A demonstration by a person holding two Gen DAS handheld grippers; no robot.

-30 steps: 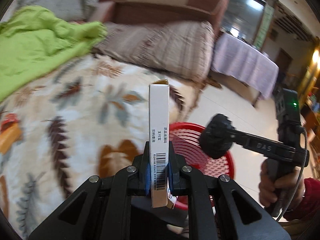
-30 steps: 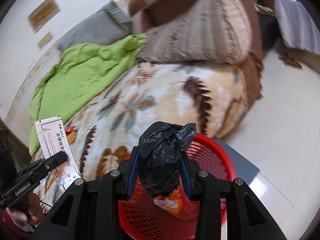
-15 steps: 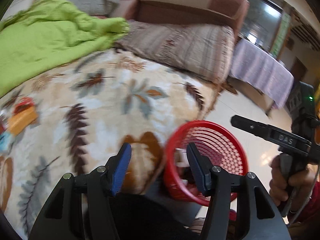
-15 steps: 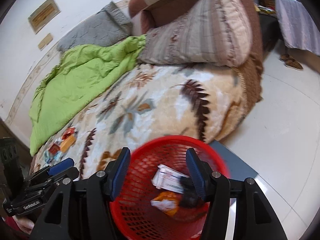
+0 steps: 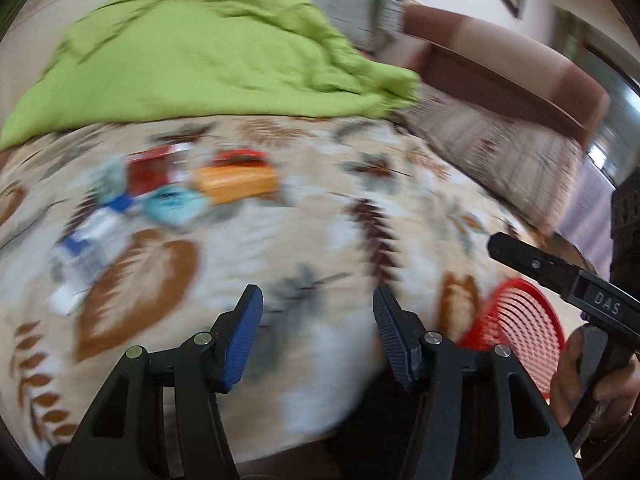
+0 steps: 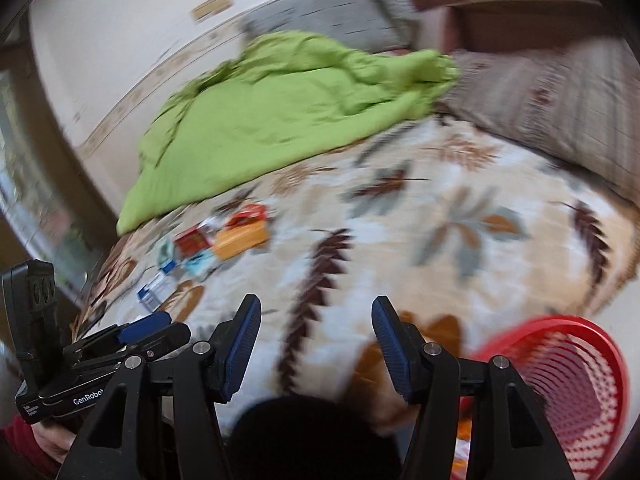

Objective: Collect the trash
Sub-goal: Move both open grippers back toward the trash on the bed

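A cluster of trash lies on the leaf-patterned blanket: an orange box, a red box, a light-blue packet and a white-and-blue box. The same orange box and red box show in the right wrist view. My left gripper is open and empty above the blanket. My right gripper is open and empty too. A red mesh basket stands by the bed's edge at lower right, also the red basket in the left wrist view. Both views are blurred.
A crumpled green quilt covers the far side of the bed. A striped pillow and a brown headboard lie to the right. A hand holds the other gripper near the basket.
The left gripper let go of the white box and the right let go of the black bag; both landed in the basket. Both grippers then swung left toward the trash on the blanket.
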